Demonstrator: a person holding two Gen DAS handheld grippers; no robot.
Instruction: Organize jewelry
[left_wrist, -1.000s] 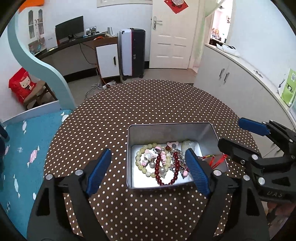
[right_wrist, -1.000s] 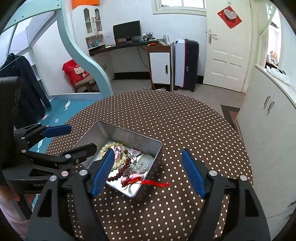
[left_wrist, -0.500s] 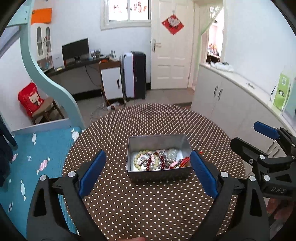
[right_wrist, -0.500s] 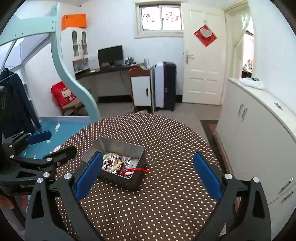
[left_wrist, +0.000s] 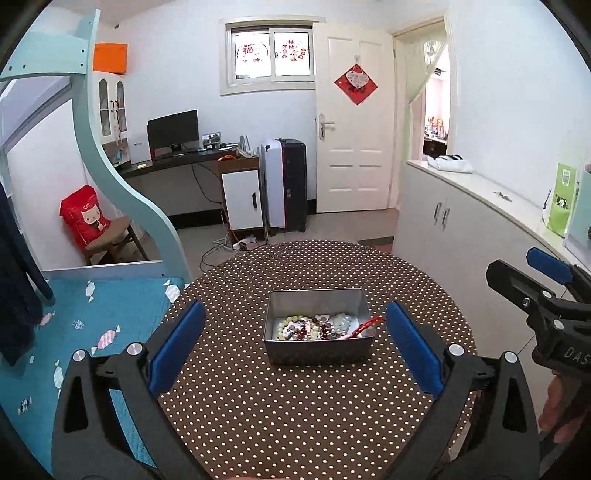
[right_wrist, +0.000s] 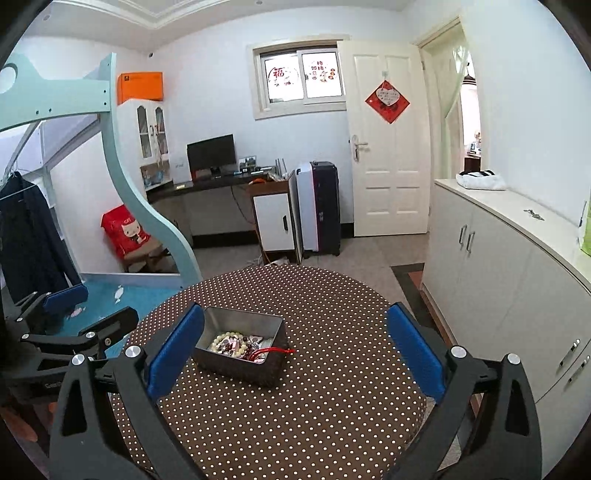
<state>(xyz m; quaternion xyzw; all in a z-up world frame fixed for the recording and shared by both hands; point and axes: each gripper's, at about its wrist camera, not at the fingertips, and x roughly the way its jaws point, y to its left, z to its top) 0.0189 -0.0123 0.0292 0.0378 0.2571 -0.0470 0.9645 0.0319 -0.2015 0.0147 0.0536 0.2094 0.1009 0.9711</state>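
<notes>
A metal tin (left_wrist: 317, 347) of jewelry (left_wrist: 314, 328) is sitting mid-table (left_wrist: 295, 417), its long axis running crosswise in the left wrist view. A red cord (right_wrist: 275, 350) is trailing over its rim. Both the left gripper (left_wrist: 295, 347) and the right gripper (right_wrist: 293, 347) are hovering spread wide, holding nothing.

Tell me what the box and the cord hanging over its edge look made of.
Box: likely thin metal, brushed grey tin, judging by its dull sheen and rolled rim. Cord: apparently braided red string or thread, limp and matte, draped over the rim.

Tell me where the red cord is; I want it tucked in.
The red cord hangs over the tin's right rim onto the dotted table, seen in both views.
</notes>
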